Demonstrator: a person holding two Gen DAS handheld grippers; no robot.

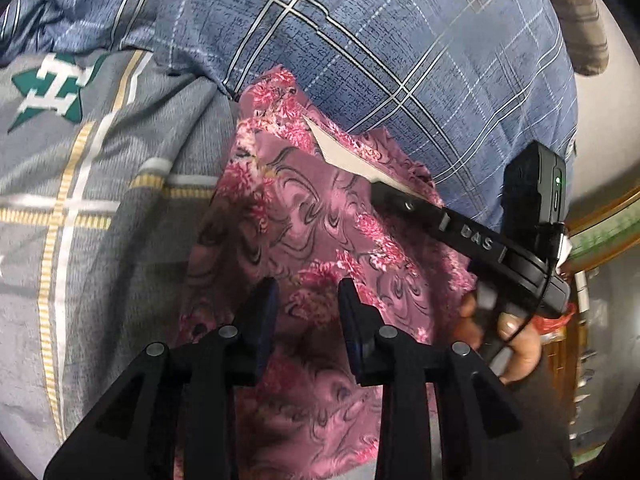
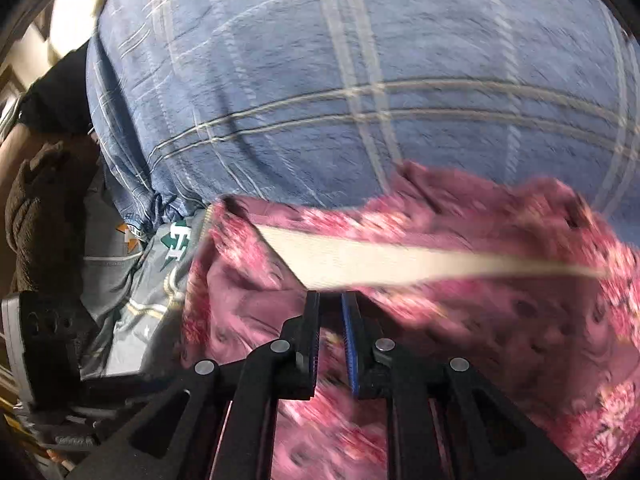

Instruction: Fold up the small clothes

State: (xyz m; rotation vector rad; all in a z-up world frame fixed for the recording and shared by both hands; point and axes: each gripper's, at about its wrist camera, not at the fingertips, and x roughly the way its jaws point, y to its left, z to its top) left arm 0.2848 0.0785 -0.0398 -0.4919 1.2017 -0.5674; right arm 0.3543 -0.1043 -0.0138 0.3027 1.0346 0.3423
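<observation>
Both tools hang over the pink floral garment (image 1: 304, 224) on the bed, between folds. The left tool (image 1: 306, 300) is spread, pinching nothing; the right tool (image 2: 330, 308) is slightly parted, empty. Next, I'd say, they need a fresh edge to grip.

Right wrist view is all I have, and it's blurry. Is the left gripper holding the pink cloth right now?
Observer: No. The left gripper hovers over the pink cloth, jaws apart, with nothing pinched between them.
Operator: How does my right gripper sit, seen from that side?
Observer: The right gripper reaches in from the right, its tip at the end of the pale strip lying on the cloth.
Operator: Anything on the gripper's body I can't see?
Observer: A small green light glows on the black box mounted on it.
</observation>
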